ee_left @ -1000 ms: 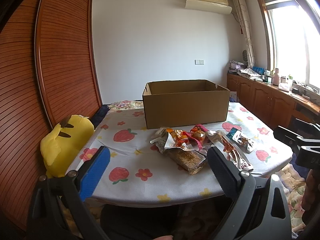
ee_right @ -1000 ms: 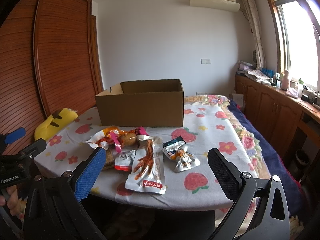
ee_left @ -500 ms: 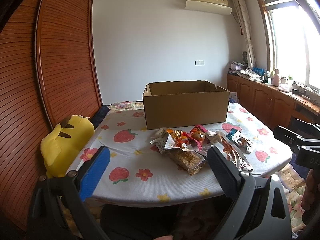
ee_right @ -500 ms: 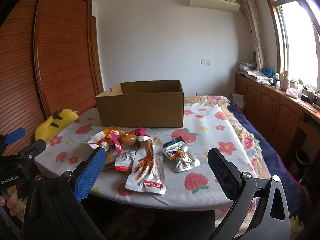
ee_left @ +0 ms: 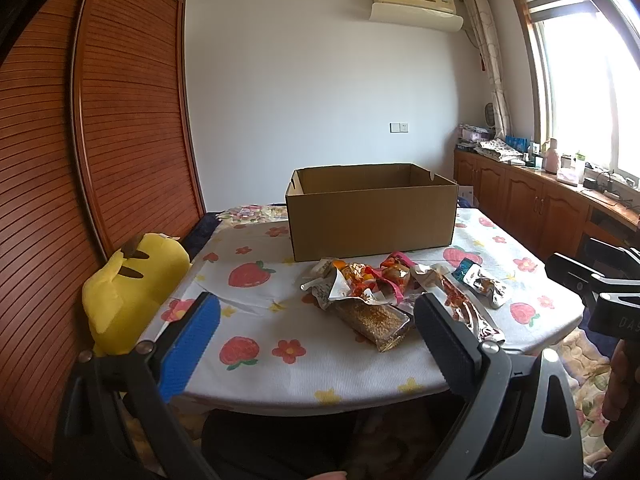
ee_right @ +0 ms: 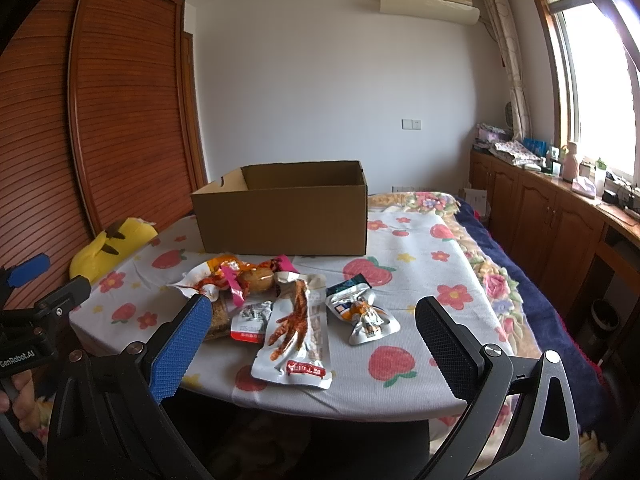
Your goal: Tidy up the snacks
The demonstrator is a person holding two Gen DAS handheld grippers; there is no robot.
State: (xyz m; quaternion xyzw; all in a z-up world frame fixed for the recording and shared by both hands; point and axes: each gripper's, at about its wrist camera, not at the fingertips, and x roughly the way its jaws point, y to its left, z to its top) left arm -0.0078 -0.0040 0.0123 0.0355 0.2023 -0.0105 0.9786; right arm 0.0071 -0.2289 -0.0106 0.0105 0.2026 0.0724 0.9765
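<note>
An open cardboard box (ee_left: 372, 216) (ee_right: 284, 216) stands at the middle of the table. A pile of snack packets (ee_left: 376, 288) (ee_right: 256, 284) lies in front of it: a chicken-feet pouch (ee_right: 298, 328), a brown grain bag (ee_left: 374, 320), a small white and red packet (ee_right: 250, 320) and a silver pouch (ee_right: 362, 310) (ee_left: 482, 284). My left gripper (ee_left: 316, 336) is open and empty, near the table's front edge, left of the pile. My right gripper (ee_right: 314, 344) is open and empty, in front of the chicken-feet pouch.
The table (ee_left: 256, 344) has a white cloth with strawberries and flowers. A yellow plush toy (ee_left: 132, 280) (ee_right: 110, 248) sits at its left edge by a wooden wardrobe (ee_left: 100, 140). Wooden cabinets (ee_right: 560, 220) run under the window on the right.
Both views have shifted very slightly; the box sits a little lower in the frames. Nothing on the table has moved and both grippers stay open.
</note>
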